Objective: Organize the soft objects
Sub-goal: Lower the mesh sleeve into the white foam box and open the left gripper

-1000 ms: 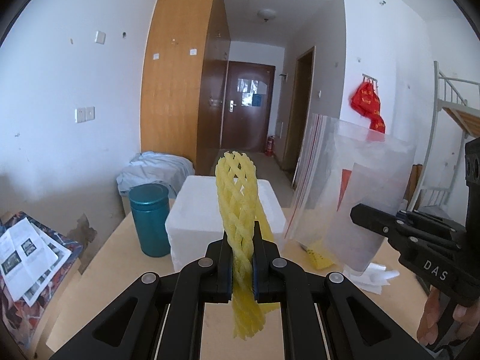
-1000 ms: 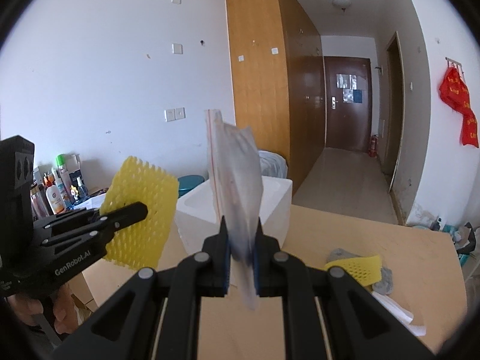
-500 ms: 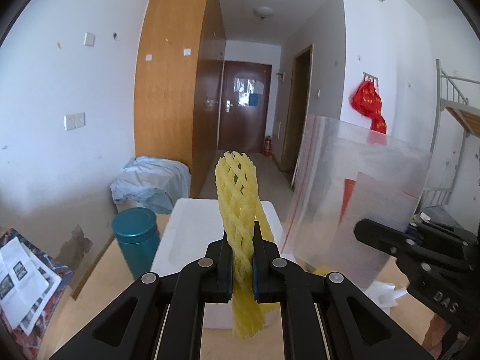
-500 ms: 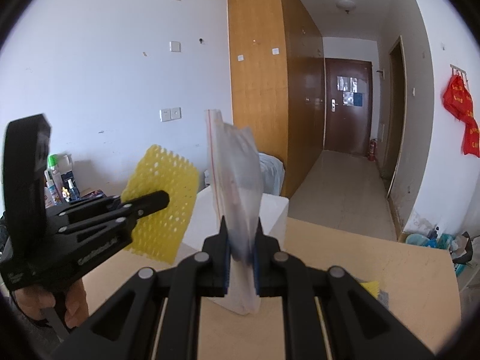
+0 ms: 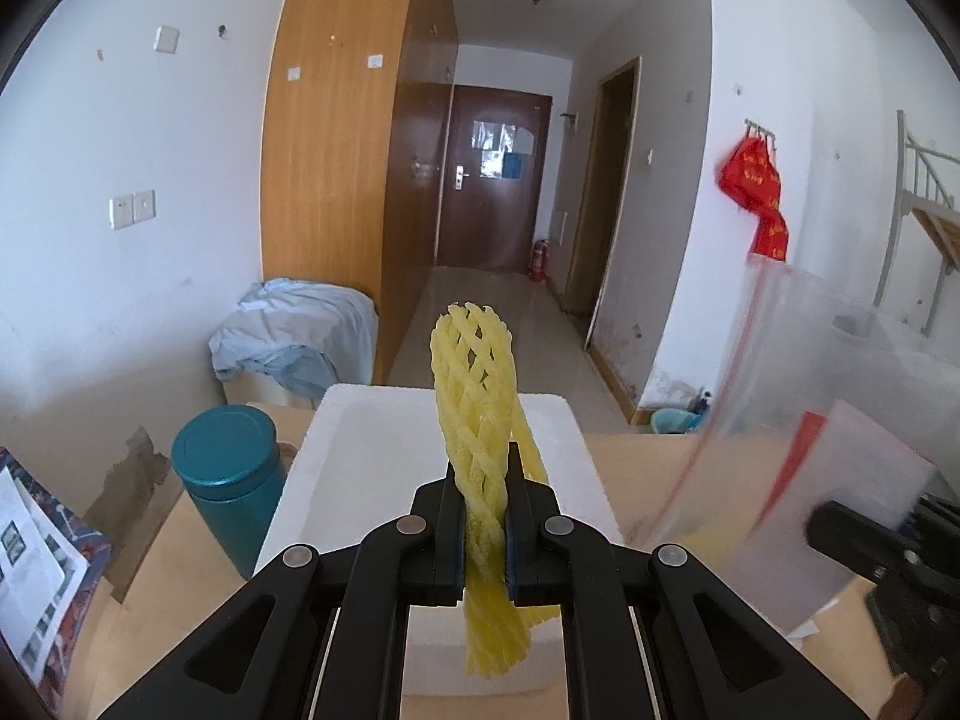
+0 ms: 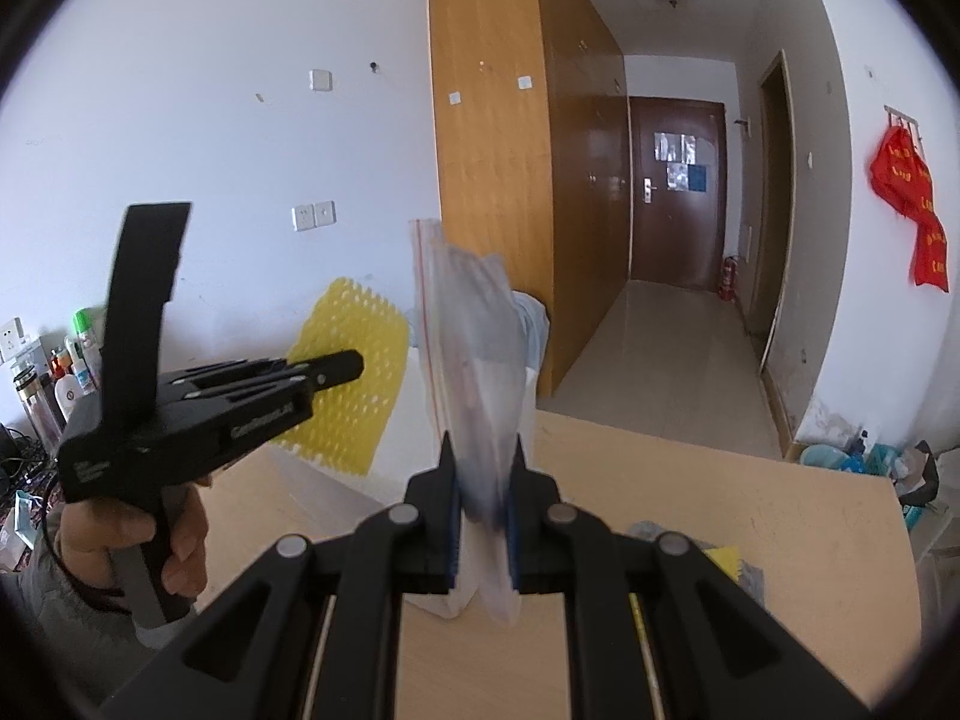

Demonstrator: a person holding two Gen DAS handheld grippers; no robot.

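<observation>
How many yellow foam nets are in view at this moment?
2. One yellow foam net is clamped in the left gripper; a second net lies on the table, partly hidden behind the right gripper. More may be hidden.

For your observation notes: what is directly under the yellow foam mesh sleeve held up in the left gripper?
Under the yellow foam mesh sleeve clamped in the left gripper lies the white foam box on the wooden table. The gripper hides the box's near part.
</observation>
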